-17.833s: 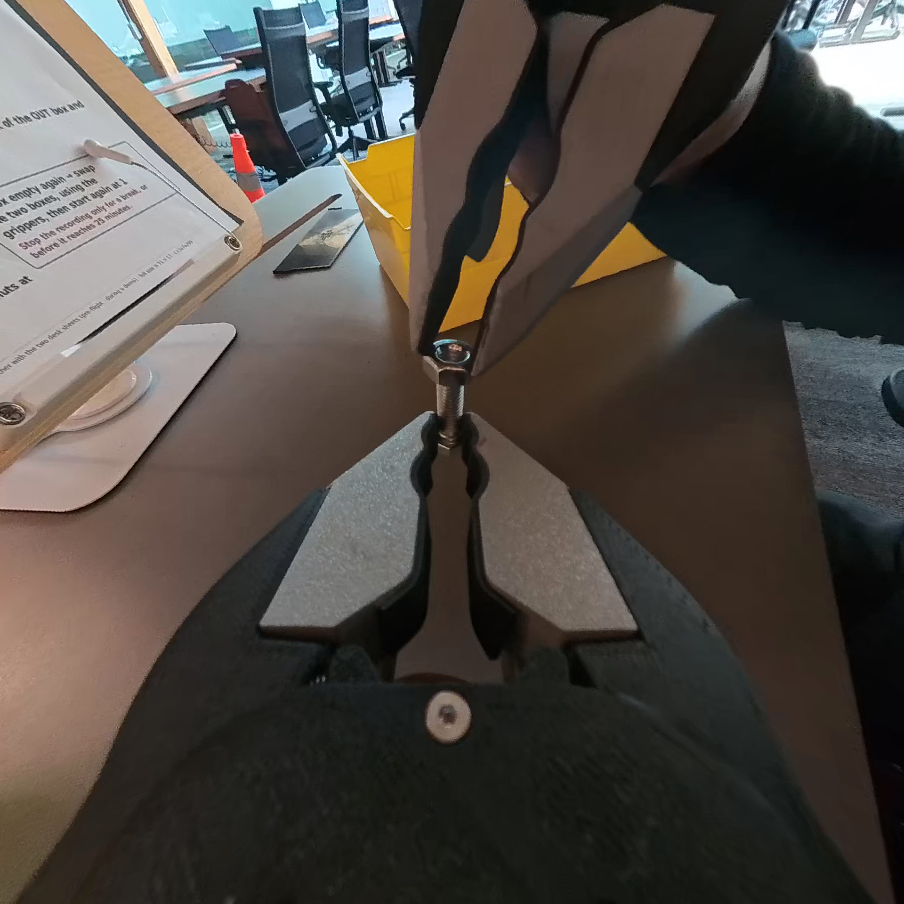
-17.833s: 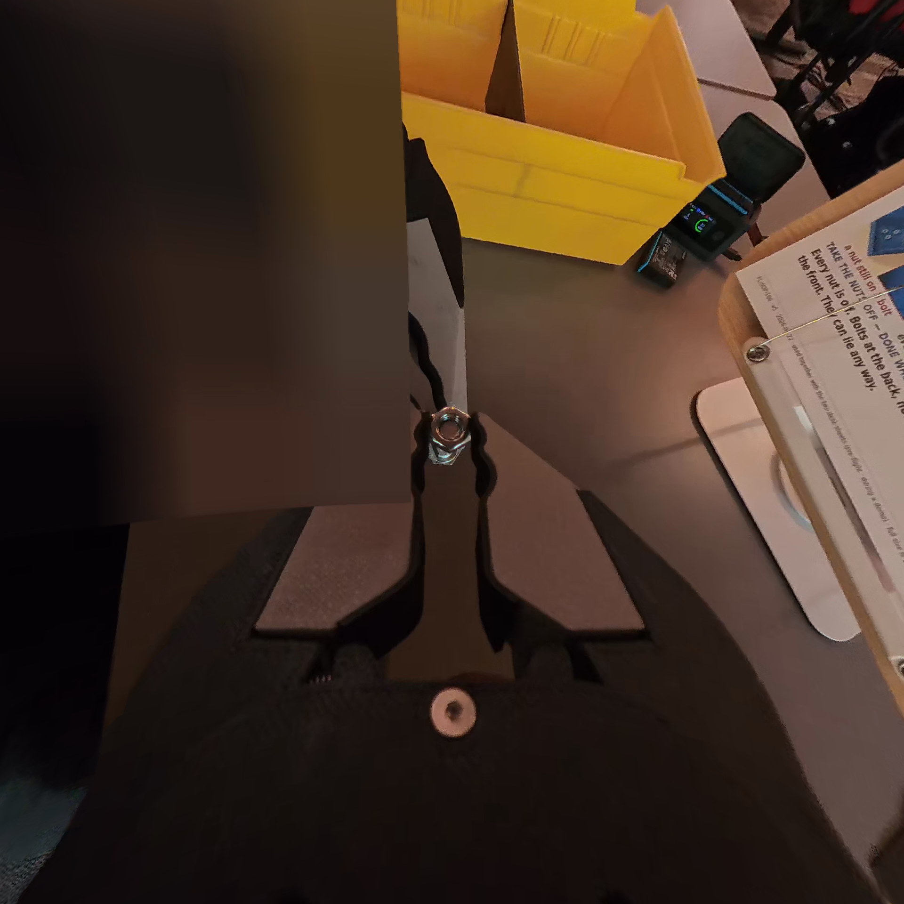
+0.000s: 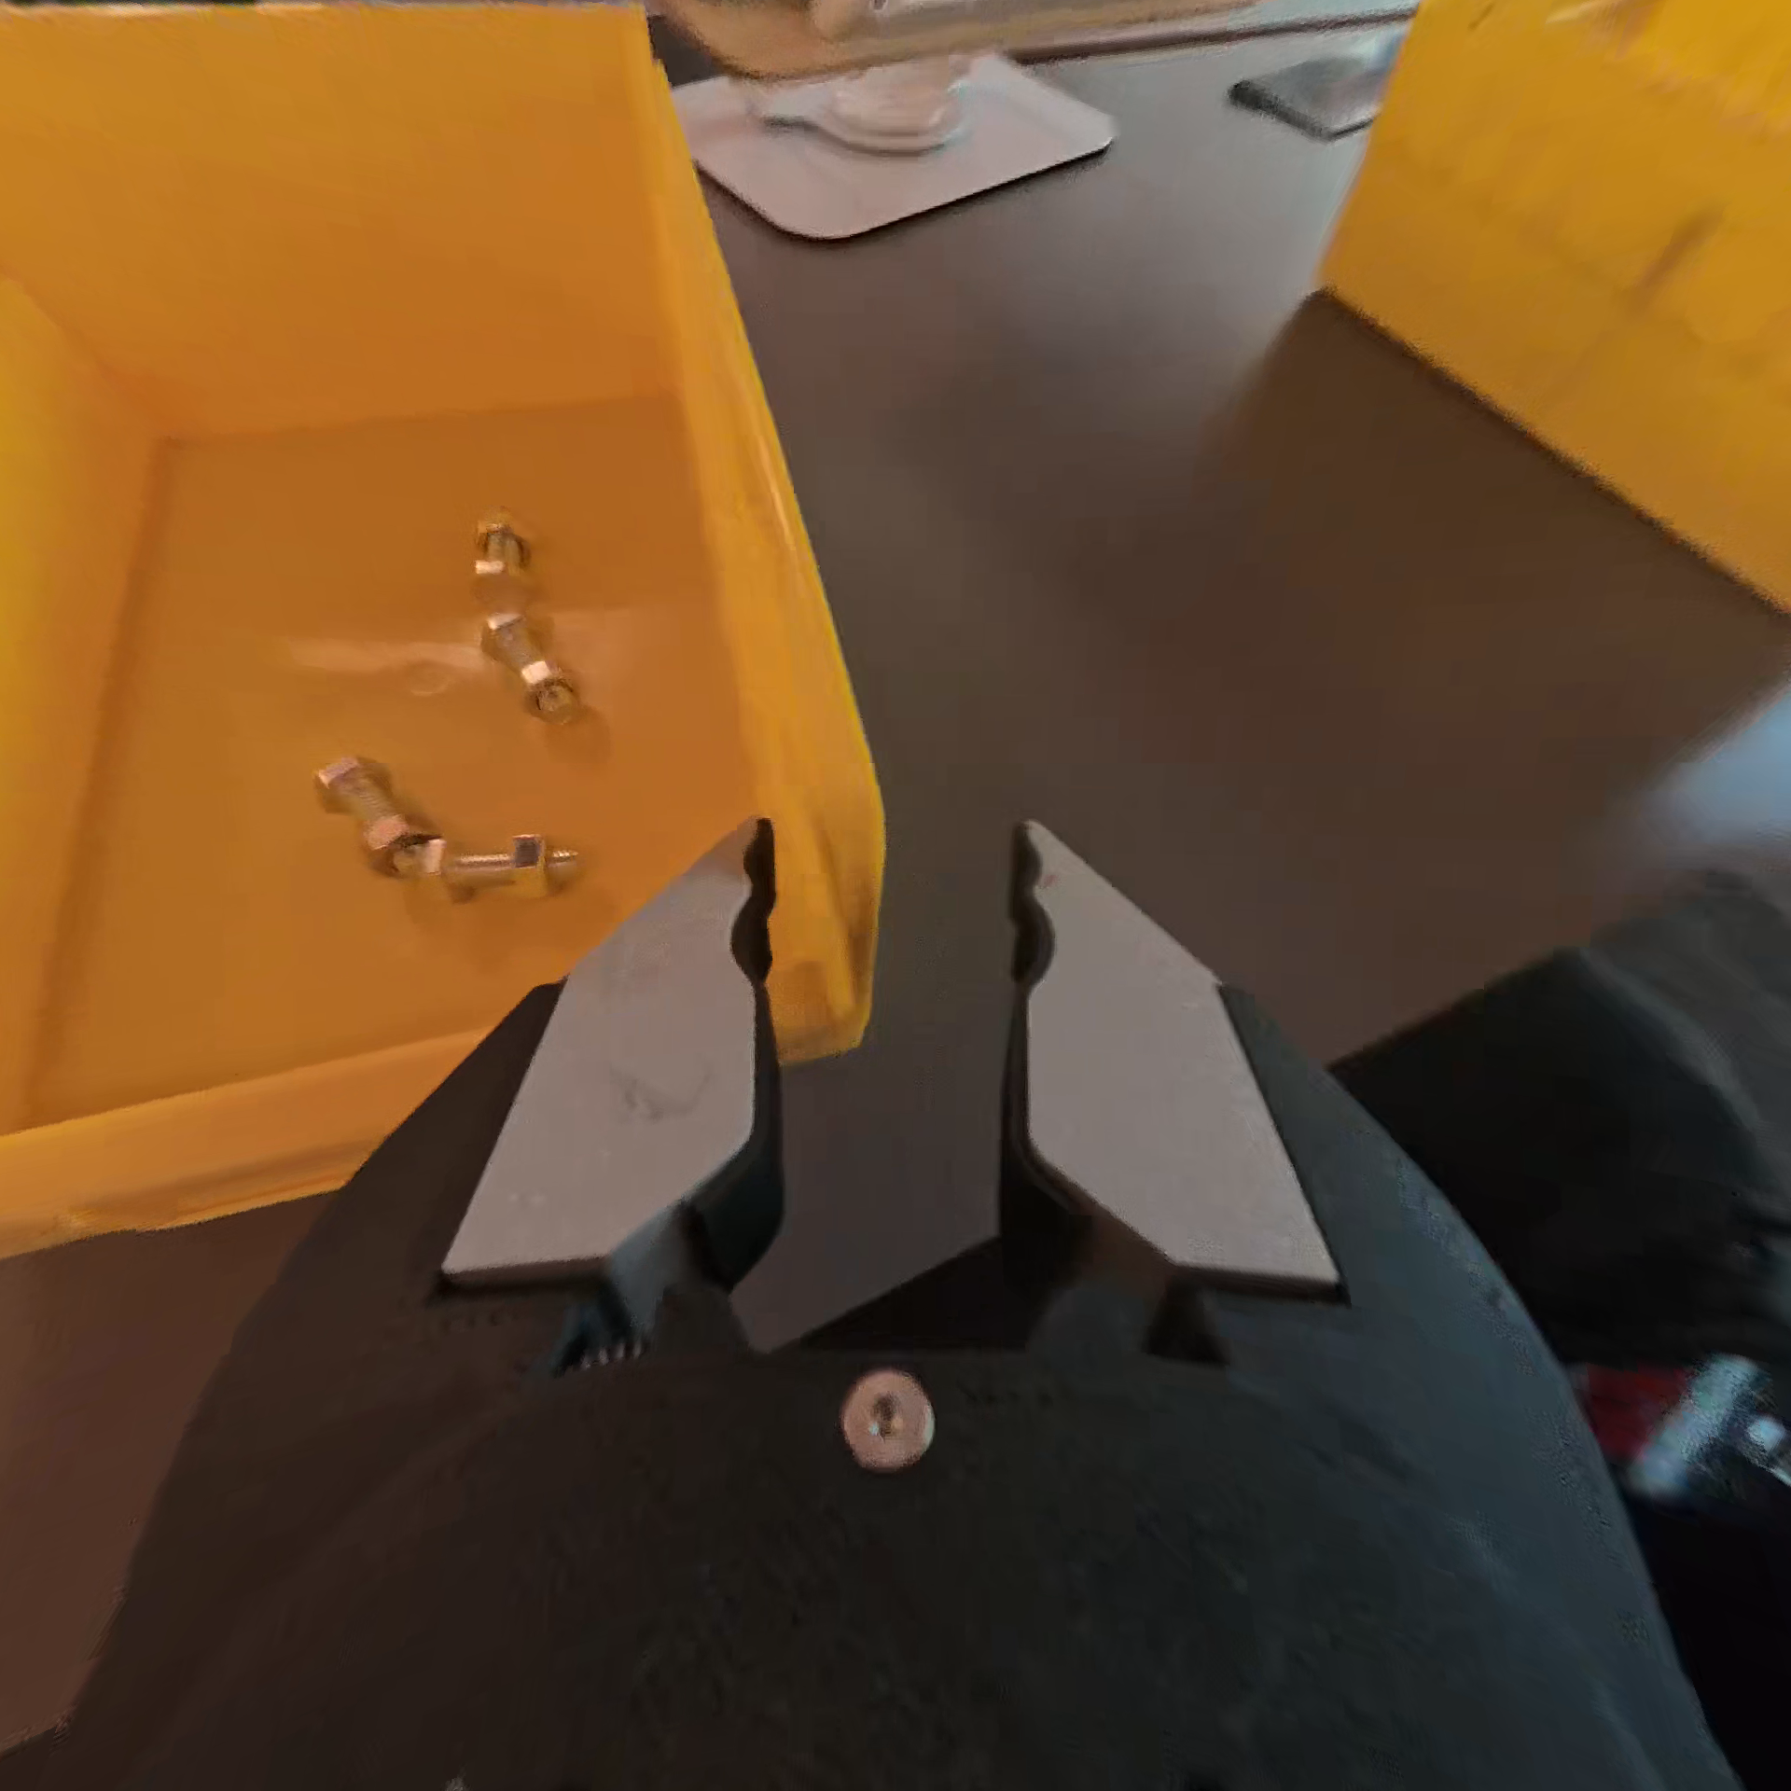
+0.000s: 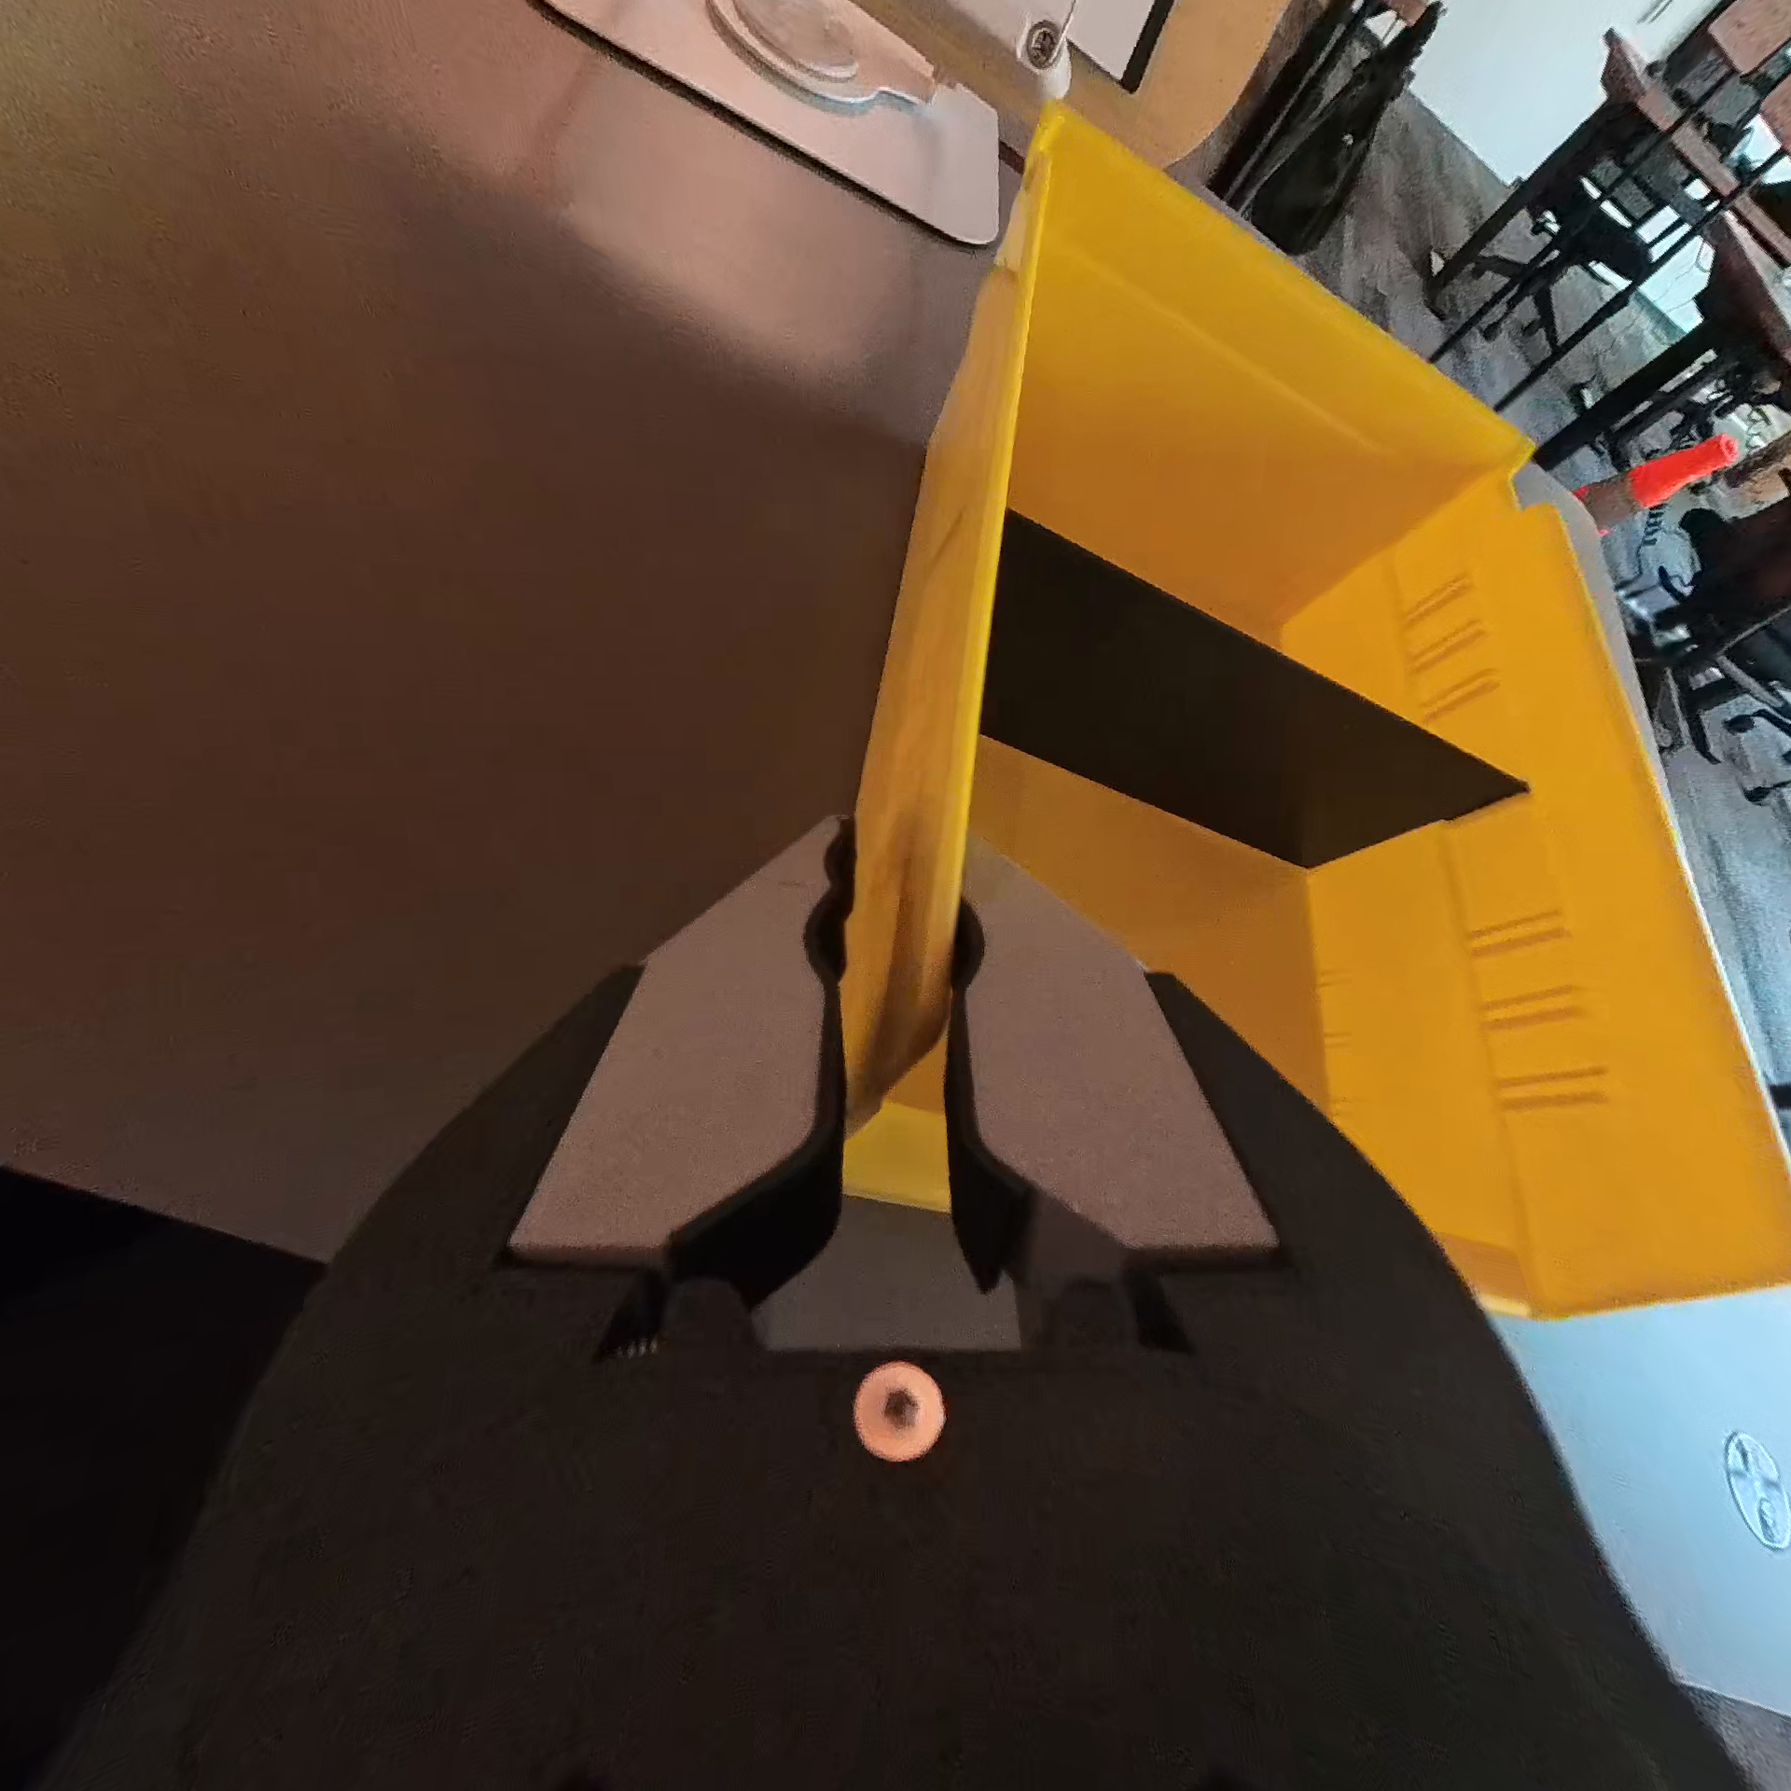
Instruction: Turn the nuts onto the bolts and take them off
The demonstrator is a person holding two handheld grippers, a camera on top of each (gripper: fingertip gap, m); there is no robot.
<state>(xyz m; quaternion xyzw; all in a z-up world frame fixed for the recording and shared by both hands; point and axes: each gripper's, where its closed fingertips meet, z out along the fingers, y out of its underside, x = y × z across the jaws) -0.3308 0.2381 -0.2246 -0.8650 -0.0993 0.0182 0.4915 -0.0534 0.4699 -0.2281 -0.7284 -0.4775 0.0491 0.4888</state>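
Note:
Several bolts with nuts on them [image 3: 504, 863] lie on the floor of a yellow bin [image 3: 291, 242] at the left of the left wrist view. My left gripper [image 3: 892, 853] is open and empty, above the dark table just right of that bin's near corner. My right gripper [image 4: 906, 872] is shut on the thin side wall [image 4: 935, 659] of a second yellow bin [image 4: 1211, 388], which has a black divider [image 4: 1211, 698] across it. No bolts or nuts show in the part of this bin I can see. A blurred yellow bin [image 3: 1570, 291] shows at the upper right of the left wrist view.
The dark table [image 3: 1115, 581] lies between the two bins. The white base of a sign stand [image 3: 901, 165] is at the back, and it also shows in the right wrist view [image 4: 824, 107]. Chairs and an orange cone [image 4: 1677, 475] stand beyond the table. My hands' fingertips stand some 35 cm from each other.
Earlier my two grippers held a bolt and its nut between them over the table. Now my left gripper is open and empty by a bin and my right grips a bin wall.

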